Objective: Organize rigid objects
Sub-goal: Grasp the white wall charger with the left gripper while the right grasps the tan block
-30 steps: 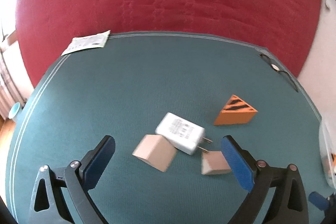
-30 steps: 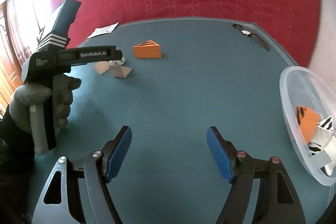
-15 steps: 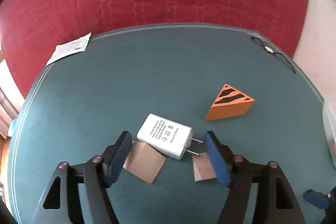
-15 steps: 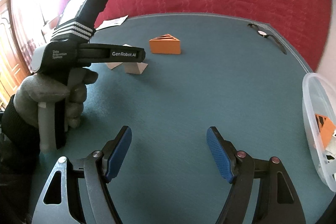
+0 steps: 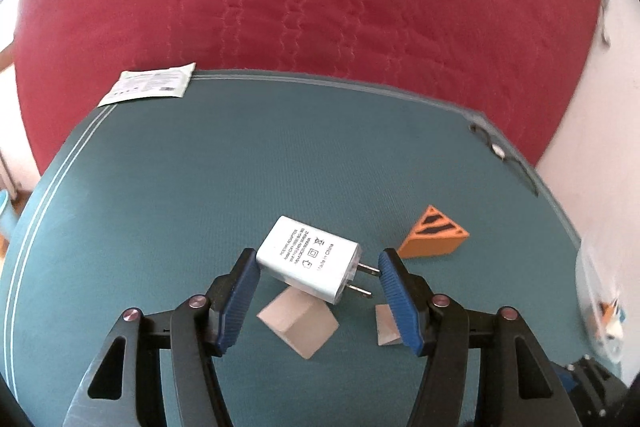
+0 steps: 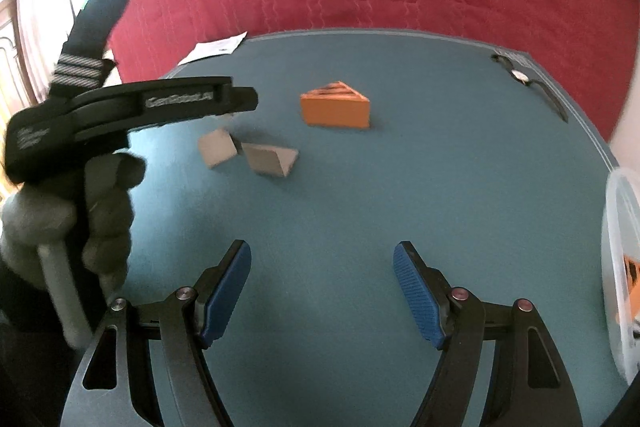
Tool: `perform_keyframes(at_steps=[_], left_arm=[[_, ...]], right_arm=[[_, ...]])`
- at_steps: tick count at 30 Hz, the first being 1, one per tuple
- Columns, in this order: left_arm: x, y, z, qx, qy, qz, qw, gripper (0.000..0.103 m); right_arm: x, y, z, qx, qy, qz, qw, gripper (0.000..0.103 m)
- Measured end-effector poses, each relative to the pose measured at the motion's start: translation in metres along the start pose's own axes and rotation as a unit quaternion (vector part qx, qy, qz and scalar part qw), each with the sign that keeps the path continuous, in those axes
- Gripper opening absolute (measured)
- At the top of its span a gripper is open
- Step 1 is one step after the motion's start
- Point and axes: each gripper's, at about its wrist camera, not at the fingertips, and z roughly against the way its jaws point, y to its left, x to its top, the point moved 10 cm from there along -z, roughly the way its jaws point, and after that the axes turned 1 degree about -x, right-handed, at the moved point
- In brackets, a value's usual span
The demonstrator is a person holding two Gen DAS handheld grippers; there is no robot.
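Observation:
My left gripper [image 5: 318, 259] is shut on a white power adapter [image 5: 308, 263]: one pad presses its body, the other its prongs. It hangs tilted just above the teal mat [image 5: 200, 207]. Two beige blocks [image 5: 298, 327] [image 5: 386, 325] lie under it, and an orange striped wedge [image 5: 434, 241] sits to the right. The right wrist view shows the same blocks [image 6: 217, 148] [image 6: 270, 159] and wedge [image 6: 335, 107], with a gloved hand [image 6: 60, 211] gripping the left tool. Low over bare mat, my right gripper [image 6: 322, 259] stands open with nothing between its fingers.
A clear plastic bowl [image 6: 618, 267] holding striped pieces sits at the mat's right edge. A wristwatch [image 6: 524, 77] lies at the far right corner, a paper sachet [image 5: 150, 87] at the far left corner. A red quilt [image 5: 320, 7] surrounds the mat.
My left gripper closed from wide open onto the adapter and raised it off the blocks. My right gripper slid left across the mat, so the bowl moved to the view's right edge.

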Motion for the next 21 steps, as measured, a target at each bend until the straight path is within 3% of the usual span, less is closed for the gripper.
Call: perform_keyframes(at_steps=[14,21], left_arm=[[0.005,0.029,0.011,0.006,-0.014,0.057,0.9982,0.064],[0.001,0.031,0.006,0.012,-0.006,0.066,0.9977,0.065]], right_arm=[[0.044,0.026,-0.059,0.013,0.009,-0.014,1.0,0.074],[0.052,0.024,-0.065,-0.014,0.003,-0.006,1.0,0.045]])
